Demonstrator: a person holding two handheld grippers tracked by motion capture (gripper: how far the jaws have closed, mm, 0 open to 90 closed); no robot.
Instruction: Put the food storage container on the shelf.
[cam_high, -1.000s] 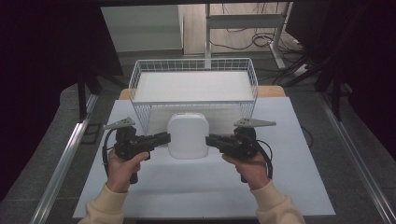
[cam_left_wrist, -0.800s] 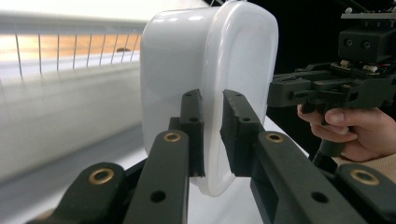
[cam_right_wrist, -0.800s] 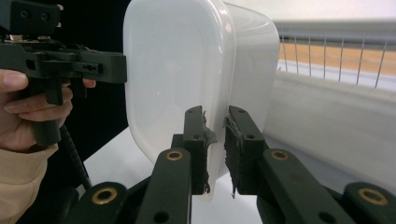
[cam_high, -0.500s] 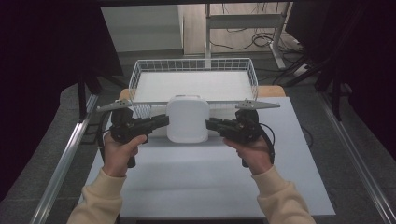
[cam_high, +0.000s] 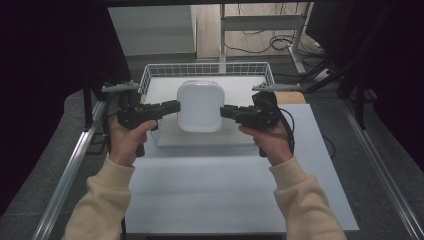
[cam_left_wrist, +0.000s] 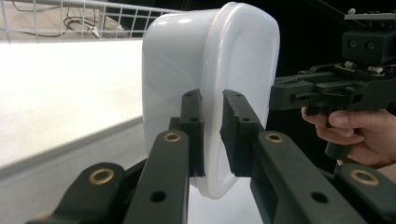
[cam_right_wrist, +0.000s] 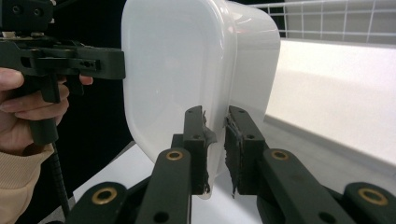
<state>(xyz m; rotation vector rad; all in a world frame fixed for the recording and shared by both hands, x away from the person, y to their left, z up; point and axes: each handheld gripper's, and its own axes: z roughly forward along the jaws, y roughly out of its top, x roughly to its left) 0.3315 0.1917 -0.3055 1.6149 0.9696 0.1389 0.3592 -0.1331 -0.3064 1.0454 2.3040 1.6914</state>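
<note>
— Above the near edge of the wire basket (cam_high: 150, 80), what's that white thing?
— A white plastic container (cam_high: 200, 106), lifted off the desk (cam_high: 225, 190) and tipped so its broad face looks up at the high camera.
— What holds it?
— Both tools. The left gripper (cam_high: 172, 106) has its fingers (cam_left_wrist: 194, 128) pinching the container's left rim; the right gripper (cam_high: 226, 112) pinches the opposite rim with its fingers (cam_right_wrist: 243, 149).
— And the basket?
— It sits at the desk's far end.
</note>
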